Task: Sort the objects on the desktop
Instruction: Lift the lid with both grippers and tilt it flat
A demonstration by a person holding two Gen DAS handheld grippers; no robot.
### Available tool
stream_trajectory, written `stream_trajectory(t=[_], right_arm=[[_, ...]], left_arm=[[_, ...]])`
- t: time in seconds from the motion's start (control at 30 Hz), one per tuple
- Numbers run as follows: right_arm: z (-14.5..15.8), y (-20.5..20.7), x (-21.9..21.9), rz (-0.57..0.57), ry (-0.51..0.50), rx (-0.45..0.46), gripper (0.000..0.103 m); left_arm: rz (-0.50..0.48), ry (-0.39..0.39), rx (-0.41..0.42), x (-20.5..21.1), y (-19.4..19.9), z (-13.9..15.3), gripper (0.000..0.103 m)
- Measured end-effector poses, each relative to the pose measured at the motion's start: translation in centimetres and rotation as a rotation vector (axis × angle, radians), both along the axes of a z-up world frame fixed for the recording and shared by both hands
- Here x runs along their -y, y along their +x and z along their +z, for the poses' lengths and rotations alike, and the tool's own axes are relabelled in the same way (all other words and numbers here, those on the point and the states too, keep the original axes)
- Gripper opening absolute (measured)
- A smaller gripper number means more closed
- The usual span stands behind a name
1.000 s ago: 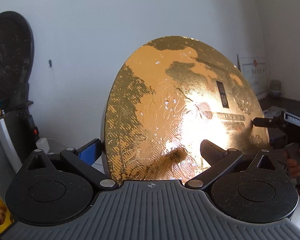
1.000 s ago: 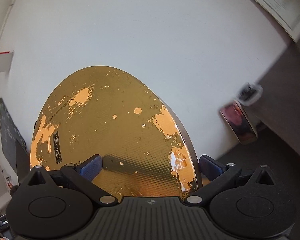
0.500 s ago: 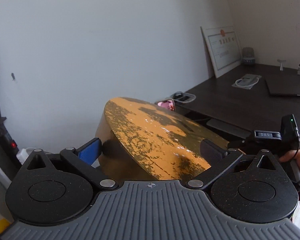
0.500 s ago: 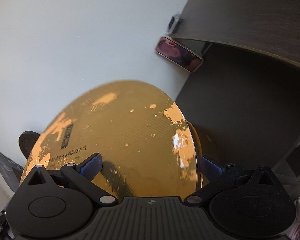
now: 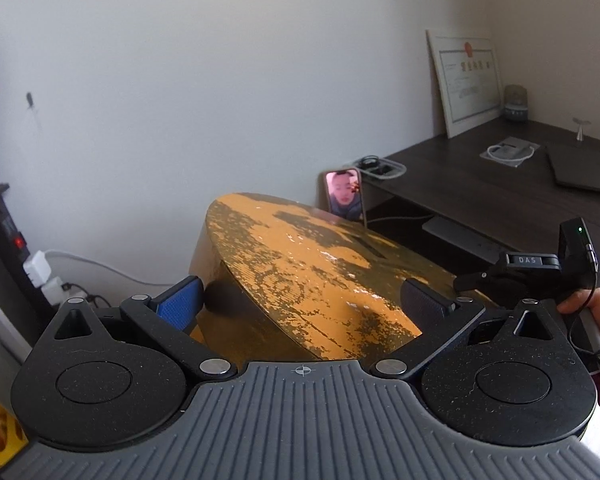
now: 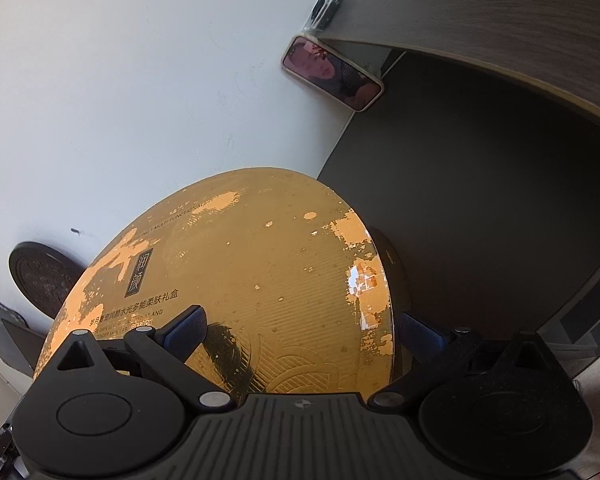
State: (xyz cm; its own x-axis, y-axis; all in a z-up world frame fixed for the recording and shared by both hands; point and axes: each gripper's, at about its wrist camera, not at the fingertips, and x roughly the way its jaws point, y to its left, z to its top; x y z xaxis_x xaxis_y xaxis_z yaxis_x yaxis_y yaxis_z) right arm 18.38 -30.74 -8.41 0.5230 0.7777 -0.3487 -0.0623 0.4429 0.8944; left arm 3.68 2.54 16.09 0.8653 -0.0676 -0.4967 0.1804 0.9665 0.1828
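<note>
Between both tools, off the tabletop: one round gold gift box (image 5: 308, 276), lid worn in orange patches, a black label and printed lines on top. It is carried flat-side up with a slight tilt and, as far as either view shows, rests on nothing.

Left tool (image 5: 300, 300): jaws spread wide, one blue-padded finger at the box's side wall, the other over the lid's near edge. Contact looks likely, but a firm clamp cannot be confirmed.

Right tool (image 6: 300, 328): jaws likewise wide, straddling the box's rim. Whether the pads press on it cannot be told. Seen from the left wrist, it sits at the box's far side, with a hand (image 5: 592, 304) behind it.

Surroundings: dark tabletop (image 5: 480, 184) against a white wall. On it stand a framed certificate (image 5: 466, 80), a coiled white cable (image 5: 510, 152), a closed laptop (image 5: 584, 172) and a small grey speaker (image 5: 516, 102). A phone (image 5: 343, 194) with a lit screen is propped at the tabletop's end. A power strip (image 5: 40, 276) with plugs is at the left.

Status, judged: the box is in transit, its destination not shown. Placement is still to do. Other tabletop items appear unsorted, so most of the task seems to remain.
</note>
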Motion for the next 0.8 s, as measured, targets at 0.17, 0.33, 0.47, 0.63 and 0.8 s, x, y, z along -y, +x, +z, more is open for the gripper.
stream_trajectory(t=[0.17, 0.33, 0.47, 0.63, 0.8], right_arm=[[1.0, 1.7, -1.6, 0.057, -0.076, 0.003, 0.103], [3.2, 2.8, -3.8, 0.074, -0.194, 0.072, 0.103], [4.3, 4.0, -5.8, 0.087, -0.259, 0.116, 0.103], [5.3, 4.8, -7.8, 0.105, -0.327, 0.159, 0.103], [5.9, 4.7, -9.1, 0.111, -0.389, 0.202, 0.103]], left_arm=[[0.047, -0.039, -0.009, -2.4, 0.3, -1.6, 0.103], [0.111, -0.115, -0.012, -5.8, 0.3, -4.2, 0.103], [0.137, -0.162, -0.017, -7.8, 0.2, -5.4, 0.102], [0.177, -0.199, -0.022, -9.9, 0.2, -6.9, 0.102], [0.213, -0.247, -0.038, -11.7, 0.5, -8.9, 0.102]])
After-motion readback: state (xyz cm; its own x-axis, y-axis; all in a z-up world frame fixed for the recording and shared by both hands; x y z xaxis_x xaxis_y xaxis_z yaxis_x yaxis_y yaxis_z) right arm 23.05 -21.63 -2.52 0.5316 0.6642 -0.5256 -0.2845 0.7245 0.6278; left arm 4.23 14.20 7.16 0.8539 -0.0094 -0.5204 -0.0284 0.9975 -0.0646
